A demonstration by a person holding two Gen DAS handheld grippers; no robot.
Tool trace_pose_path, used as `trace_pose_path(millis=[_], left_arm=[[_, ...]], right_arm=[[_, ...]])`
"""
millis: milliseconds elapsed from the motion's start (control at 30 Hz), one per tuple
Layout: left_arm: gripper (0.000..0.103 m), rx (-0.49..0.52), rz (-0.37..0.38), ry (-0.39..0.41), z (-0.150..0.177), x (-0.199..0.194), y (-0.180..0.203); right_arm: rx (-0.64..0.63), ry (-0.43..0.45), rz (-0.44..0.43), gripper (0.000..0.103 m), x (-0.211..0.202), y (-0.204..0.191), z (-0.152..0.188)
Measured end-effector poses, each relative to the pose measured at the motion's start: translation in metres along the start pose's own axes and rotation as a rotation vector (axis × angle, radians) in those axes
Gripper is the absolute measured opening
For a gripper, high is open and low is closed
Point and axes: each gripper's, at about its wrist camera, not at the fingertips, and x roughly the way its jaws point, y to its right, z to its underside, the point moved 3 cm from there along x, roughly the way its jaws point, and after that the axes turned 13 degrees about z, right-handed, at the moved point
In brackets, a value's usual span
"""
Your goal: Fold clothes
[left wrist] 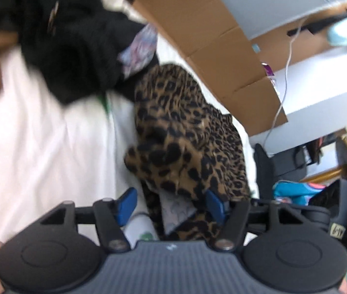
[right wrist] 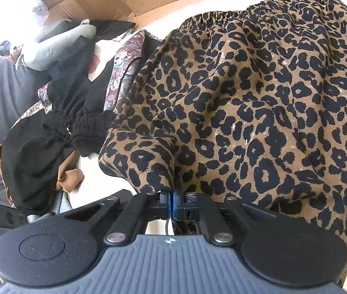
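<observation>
The leopard-print garment (right wrist: 246,103) lies bunched on the white bed surface (left wrist: 38,134) beside 1 dark clothes pile (right wrist: 58,112), its edge pinched in the closed right gripper (right wrist: 172,199) – presumably for spreading – while the left gripper (left wrist: 171,203) (jaws wide) straddles loose fabric, apparently ungripped.

The leopard-print garment (right wrist: 259,103) lies crumpled on white bedding, its gathered elastic waistband toward 12 o'clock. A folded edge at 6 o'clock is bunched and lifted.

Left wrist view: we see motion blur throughout.
Right wrist view: sharp, with white glare far left.
Edges: fisheye bending in both.
</observation>
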Motion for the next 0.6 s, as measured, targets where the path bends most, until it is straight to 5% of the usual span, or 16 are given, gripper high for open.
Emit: trace_pose_path(millis=[333, 500, 600], left_arm=[[0.061, -0.121, 0.15, 0.081, -0.009, 0.013, -0.015], [0.032, -0.101, 0.157, 0.172, -0.008, -0.005, -0.011], [0.023, -0.08, 0.149, 0.215, -0.008, -0.014, -0.008]], right_arm=[[0.025, -0.005, -0.004, 0.001, 0.001, 0.003, 0.001], [0.016, -0.005, -0.009, 0.002, 0.002, 0.0, 0.003], [0.012, -0.007, -0.016, 0.002, 0.003, -0.003, 0.004]])
